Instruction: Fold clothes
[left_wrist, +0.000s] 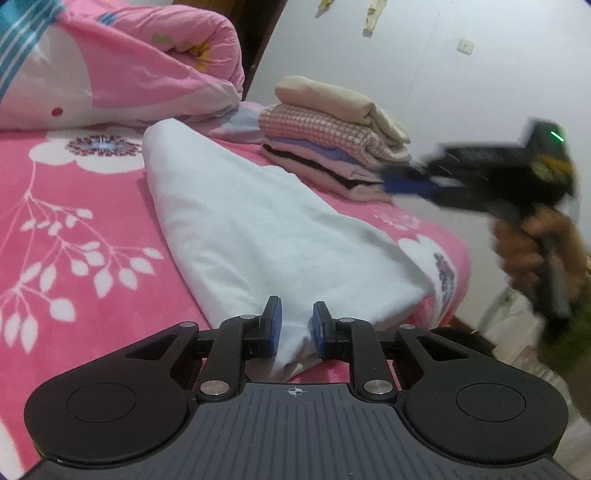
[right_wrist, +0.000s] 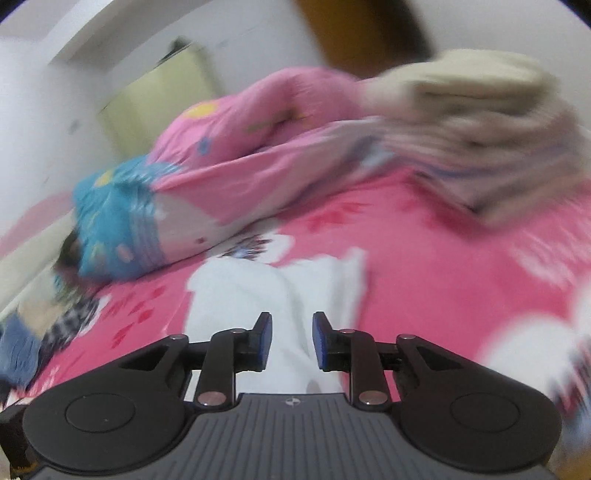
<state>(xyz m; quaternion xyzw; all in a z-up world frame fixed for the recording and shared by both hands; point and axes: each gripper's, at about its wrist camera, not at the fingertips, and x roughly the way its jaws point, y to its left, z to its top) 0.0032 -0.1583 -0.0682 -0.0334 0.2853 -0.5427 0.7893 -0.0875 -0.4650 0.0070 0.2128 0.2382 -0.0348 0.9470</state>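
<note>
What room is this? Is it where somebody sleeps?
Most likely a bedroom. A pink flowered bedsheet covers a bed, a rolled pink quilt lies at its far end, and a stack of folded clothes sits beside a white garment being folded.

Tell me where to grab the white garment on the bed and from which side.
Grip the white garment at its near bunched corner, where the left gripper already straddles it with jaws open. Come from the bed's near edge: that end narrows into a thick fold that sits between the pads.
</note>
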